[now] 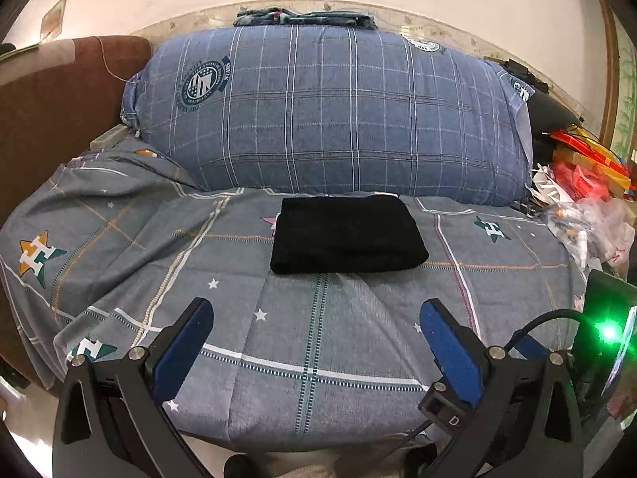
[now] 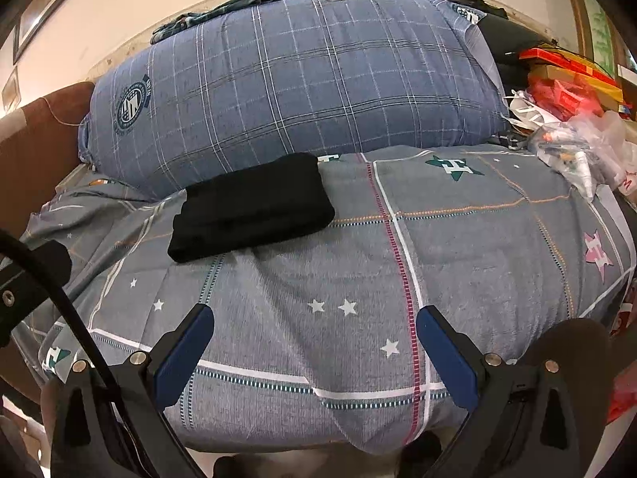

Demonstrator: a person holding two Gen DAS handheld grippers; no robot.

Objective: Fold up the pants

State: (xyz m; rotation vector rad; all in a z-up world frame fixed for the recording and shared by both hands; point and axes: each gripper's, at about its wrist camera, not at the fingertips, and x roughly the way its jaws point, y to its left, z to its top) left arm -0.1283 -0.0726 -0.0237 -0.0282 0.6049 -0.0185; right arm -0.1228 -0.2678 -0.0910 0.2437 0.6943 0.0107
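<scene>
Black pants point(image 1: 346, 235) lie folded into a compact rectangle on the grey patterned bedsheet point(image 1: 318, 338), just in front of the big blue plaid pillow. In the right wrist view the same folded pants point(image 2: 251, 207) sit left of centre. My left gripper point(image 1: 314, 310) is open over the sheet, a short way in front of the pants, with nothing between its blue fingers. My right gripper point(image 2: 314, 318) is open too, held above bare sheet point(image 2: 458, 239) to the right of and nearer than the pants. Neither gripper touches the fabric.
A large blue plaid pillow point(image 1: 330, 115) fills the back of the bed, with folded clothes point(image 1: 306, 16) on top. A brown headboard point(image 1: 51, 95) stands at left. Plastic bags and red boxes point(image 2: 573, 119) crowd the right side. The bed's front edge is just below the grippers.
</scene>
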